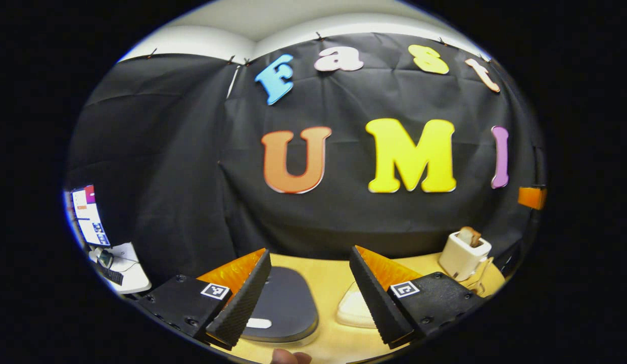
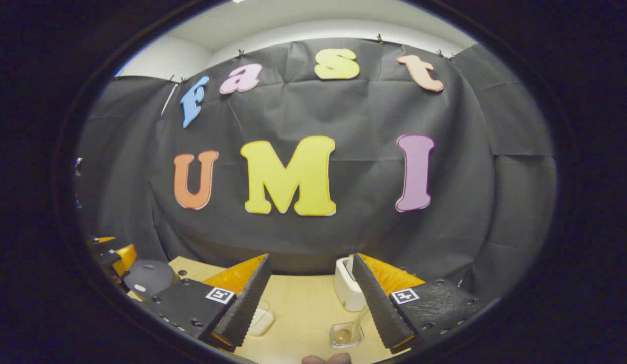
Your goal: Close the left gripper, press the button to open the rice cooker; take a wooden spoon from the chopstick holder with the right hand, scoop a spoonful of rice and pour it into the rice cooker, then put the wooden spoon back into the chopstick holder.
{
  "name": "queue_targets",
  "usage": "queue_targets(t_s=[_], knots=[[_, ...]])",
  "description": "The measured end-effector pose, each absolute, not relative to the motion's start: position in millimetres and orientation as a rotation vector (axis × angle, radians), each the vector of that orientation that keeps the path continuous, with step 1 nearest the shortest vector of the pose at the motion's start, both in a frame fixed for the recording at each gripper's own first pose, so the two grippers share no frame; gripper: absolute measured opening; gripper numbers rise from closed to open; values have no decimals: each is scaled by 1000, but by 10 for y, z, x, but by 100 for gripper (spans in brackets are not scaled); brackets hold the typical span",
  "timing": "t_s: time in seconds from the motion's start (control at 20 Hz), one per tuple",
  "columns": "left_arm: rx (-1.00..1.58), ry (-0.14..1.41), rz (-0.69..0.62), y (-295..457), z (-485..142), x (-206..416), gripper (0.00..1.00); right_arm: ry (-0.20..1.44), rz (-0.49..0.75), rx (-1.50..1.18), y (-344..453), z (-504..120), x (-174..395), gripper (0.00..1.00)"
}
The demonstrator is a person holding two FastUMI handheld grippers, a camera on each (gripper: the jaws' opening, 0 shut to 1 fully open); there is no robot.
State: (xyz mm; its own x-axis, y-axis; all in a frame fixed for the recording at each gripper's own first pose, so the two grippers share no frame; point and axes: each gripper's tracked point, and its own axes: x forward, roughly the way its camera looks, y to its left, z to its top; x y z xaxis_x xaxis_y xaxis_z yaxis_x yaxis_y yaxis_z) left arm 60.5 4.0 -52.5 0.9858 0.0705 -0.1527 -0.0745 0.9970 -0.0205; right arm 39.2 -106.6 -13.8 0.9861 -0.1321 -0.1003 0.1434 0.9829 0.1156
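Both your left gripper (image 1: 308,298) and right gripper (image 2: 305,298) hold jaws wide, empty. Beside the white chopstick holder (image 2: 346,293), the wooden spoon (image 2: 349,267) looks light and stiff; pinch its handle.

Dark rice cooker (image 1: 283,306) lid shut; white chopstick holder (image 1: 464,255) stands upright.

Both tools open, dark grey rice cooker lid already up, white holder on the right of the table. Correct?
One thing is off: the dark grey rice cooker has its lid down, not up, as the left gripper view shows, so the button press is not yet done. The rest holds: the left tool and right tool are both open, and the white holder stands on the right of the table.
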Motion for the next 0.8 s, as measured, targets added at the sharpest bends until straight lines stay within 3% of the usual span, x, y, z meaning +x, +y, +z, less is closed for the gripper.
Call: queue_targets(t_s=[0.15,0.35,0.8], knots=[[-75,95,-20,-409,-166,649,99,54,-118,109,-984,18,325,97],[-100,131,-131,-899,-182,576,100,36,-179,117,-1081,44,132,96],[-88,47,-217,-1364,218,487,100,18,-299,166,-1370,167,-191,92]])
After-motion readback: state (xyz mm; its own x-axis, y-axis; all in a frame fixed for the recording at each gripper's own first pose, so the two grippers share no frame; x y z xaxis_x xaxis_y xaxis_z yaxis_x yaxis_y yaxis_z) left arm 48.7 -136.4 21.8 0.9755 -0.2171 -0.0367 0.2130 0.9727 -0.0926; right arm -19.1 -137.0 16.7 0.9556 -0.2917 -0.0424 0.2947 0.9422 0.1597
